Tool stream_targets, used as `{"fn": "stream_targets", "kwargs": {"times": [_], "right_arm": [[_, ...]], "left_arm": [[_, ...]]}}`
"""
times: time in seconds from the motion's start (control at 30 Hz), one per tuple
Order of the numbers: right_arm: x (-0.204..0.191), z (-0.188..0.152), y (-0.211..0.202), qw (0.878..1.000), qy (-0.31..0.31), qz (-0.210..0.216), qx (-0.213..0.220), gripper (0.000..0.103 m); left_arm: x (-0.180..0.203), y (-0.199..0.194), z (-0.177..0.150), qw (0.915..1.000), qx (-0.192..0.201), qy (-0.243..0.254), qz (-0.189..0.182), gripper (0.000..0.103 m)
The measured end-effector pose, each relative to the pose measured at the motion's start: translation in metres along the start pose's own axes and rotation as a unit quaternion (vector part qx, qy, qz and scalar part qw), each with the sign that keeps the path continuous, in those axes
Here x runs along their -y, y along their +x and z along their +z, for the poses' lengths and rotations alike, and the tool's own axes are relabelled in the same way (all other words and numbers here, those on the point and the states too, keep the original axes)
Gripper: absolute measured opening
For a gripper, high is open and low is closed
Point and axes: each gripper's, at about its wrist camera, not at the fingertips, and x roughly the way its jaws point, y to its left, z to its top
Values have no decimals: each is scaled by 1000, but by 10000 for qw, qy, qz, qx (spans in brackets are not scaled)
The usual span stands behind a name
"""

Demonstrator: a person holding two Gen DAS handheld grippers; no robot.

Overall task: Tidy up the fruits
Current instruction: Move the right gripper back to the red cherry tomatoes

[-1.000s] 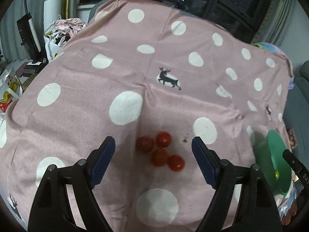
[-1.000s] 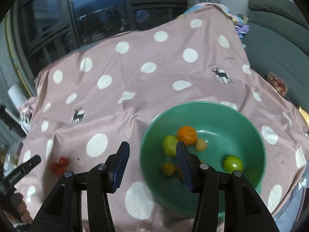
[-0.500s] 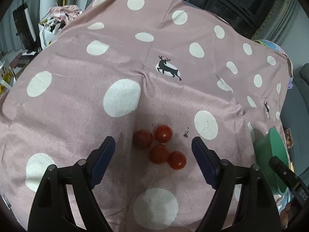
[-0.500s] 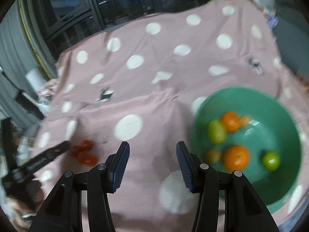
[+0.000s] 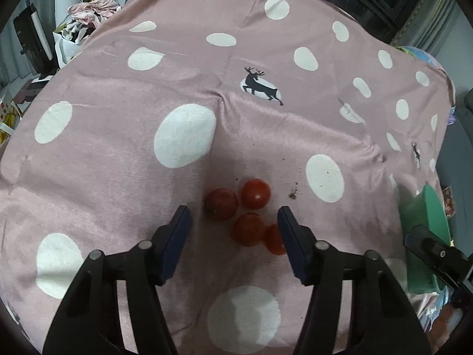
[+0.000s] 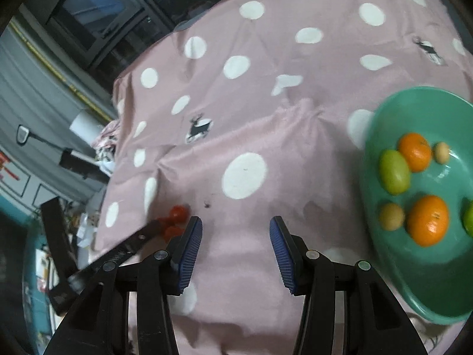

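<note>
Several red tomatoes (image 5: pixel 247 211) lie in a tight cluster on the pink polka-dot cloth (image 5: pixel 118 153). My left gripper (image 5: pixel 233 238) is open and low over them, its fingers either side of the nearest tomato (image 5: pixel 249 229). My right gripper (image 6: pixel 235 247) is open and empty over bare cloth, between the tomatoes (image 6: pixel 176 214) on its left and the green bowl (image 6: pixel 384 224) on its right. The bowl holds two oranges (image 6: pixel 428 219), green fruits (image 6: pixel 394 171) and small brownish fruits (image 6: pixel 390 216). The bowl's rim also shows in the left wrist view (image 5: pixel 436 216).
The cloth covers a table with its edges falling away on all sides. Clutter, bags and a white roll (image 6: pixel 85 124) stand beyond the left edge. Dark windows (image 6: pixel 97 14) are behind. A small dark speck (image 5: pixel 293 195) lies on the cloth beside the tomatoes.
My left gripper has dropped closer to the tomatoes and its fingers have narrowed around them. My right gripper has swung left, away from the bowl, which now sits at the right edge.
</note>
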Motion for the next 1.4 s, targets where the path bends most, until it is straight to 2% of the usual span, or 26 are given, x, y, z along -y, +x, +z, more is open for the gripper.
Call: {"fn": "stream_targets", "kwargs": {"times": [0.07, 0.13, 0.3, 0.37, 0.5, 0.7, 0.77, 0.9, 0.93, 1.0, 1.03, 1.13, 1.23, 1.33, 1.4], "right_arm": [[-7, 6, 12, 9994, -11, 189, -274, 50], [-15, 16, 23, 9988, 57, 220, -442, 50], [-35, 34, 42, 9991, -72, 113, -411, 50], [-39, 31, 53, 9989, -207, 129, -401, 50], [-35, 22, 76, 9974, -146, 217, -673, 50], [-29, 17, 80, 9968, -57, 204, -772, 51], [-29, 17, 78, 9969, -61, 214, -757, 50], [-27, 16, 78, 9961, 25, 379, -802, 51], [-27, 16, 78, 9958, 22, 408, -823, 50], [-28, 15, 80, 9954, 11, 409, -868, 50], [-29, 15, 81, 9951, 15, 415, -892, 50], [-29, 14, 84, 9942, 56, 464, -966, 50], [-30, 12, 86, 9942, 30, 405, -998, 50], [-31, 7, 90, 9925, 12, 324, -1183, 50], [-32, 2, 92, 9915, 25, 228, -1281, 50]], "left_arm": [[0, 0, 0, 10000, 11, 9, 94, 51], [1, -2, -1, 9999, 31, 67, 154, 50], [8, -4, -3, 9997, 4, 182, -186, 49], [12, 0, -4, 9995, -21, 300, -103, 49], [15, 16, -7, 9992, -273, 273, -56, 44], [18, 21, -9, 9991, -288, 227, -232, 46], [16, 24, -10, 9985, -362, 105, -402, 46], [15, 25, -9, 9980, -364, -38, -514, 44], [15, 24, -9, 9981, -331, -64, -509, 40], [14, 22, -9, 9986, -265, -97, -456, 24], [13, 23, -9, 9986, -296, -94, -431, 19], [8, 23, -9, 9978, -315, -204, -543, 19], [7, 21, -9, 9981, -300, -215, -499, 18], [1, 11, -7, 9984, -195, -312, -424, 7], [-5, -4, -6, 9984, 11, -360, -438, 7]]}}
